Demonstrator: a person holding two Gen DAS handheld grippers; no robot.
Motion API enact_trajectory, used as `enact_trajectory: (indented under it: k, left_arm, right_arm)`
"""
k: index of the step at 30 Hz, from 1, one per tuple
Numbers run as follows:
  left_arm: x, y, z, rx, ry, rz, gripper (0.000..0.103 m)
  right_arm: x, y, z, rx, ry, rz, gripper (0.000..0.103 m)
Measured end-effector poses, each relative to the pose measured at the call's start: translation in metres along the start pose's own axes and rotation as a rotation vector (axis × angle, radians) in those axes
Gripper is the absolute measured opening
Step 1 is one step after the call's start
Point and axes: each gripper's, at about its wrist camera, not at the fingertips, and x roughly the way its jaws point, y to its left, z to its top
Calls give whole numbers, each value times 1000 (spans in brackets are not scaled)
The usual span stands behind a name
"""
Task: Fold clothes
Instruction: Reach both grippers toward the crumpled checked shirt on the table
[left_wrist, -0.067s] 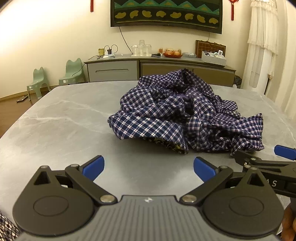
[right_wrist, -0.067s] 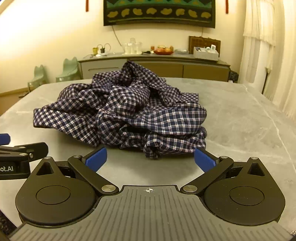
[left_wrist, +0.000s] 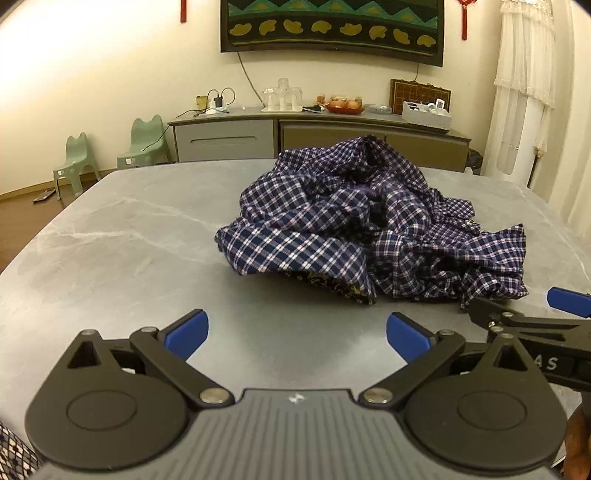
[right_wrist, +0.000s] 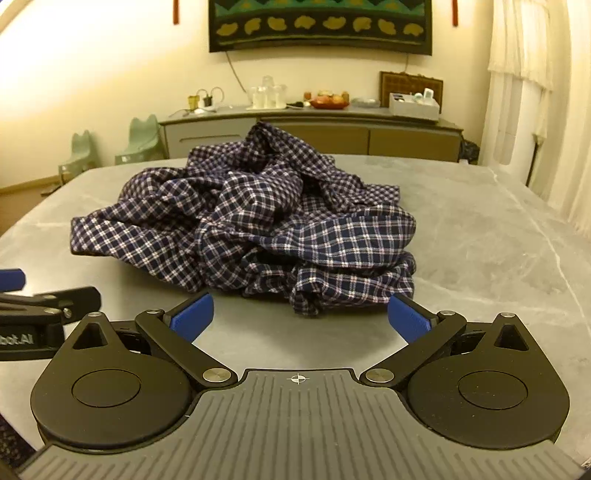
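A crumpled navy and white plaid shirt (left_wrist: 354, 221) lies in a heap on the grey marble table (left_wrist: 129, 251); in the right wrist view the plaid shirt (right_wrist: 258, 229) lies just beyond the fingers. My left gripper (left_wrist: 297, 334) is open a short way in front of the heap, nothing between its blue pads. My right gripper (right_wrist: 301, 319) is open too, its pads close to the shirt's near hem without gripping it. Each gripper shows at the edge of the other's view: the right gripper (left_wrist: 524, 325) and the left gripper (right_wrist: 40, 295).
A grey sideboard (left_wrist: 314, 133) with glasses, fruit and a box stands behind the table. Two small green chairs (left_wrist: 110, 155) are on the floor at the left. White curtains (left_wrist: 524, 85) hang at the right. Bare table surface lies left of the shirt and right of it (right_wrist: 498, 240).
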Motion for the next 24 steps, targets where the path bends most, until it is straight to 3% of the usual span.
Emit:
enact_trajectory:
  k: [8,14,24]
  left_arm:
    - [1,4,-7,-18,-14,-5,103]
    - [-2,-8,-10,86,1,-6,103]
    - [-4,-9,-11,98,10,-70,103]
  right_arm:
    - [-1,1,-1,15,-7,33,102]
    - [0,2,-1,-7,13,2,102]
    - [0,2,-2,-22,14,-24,99]
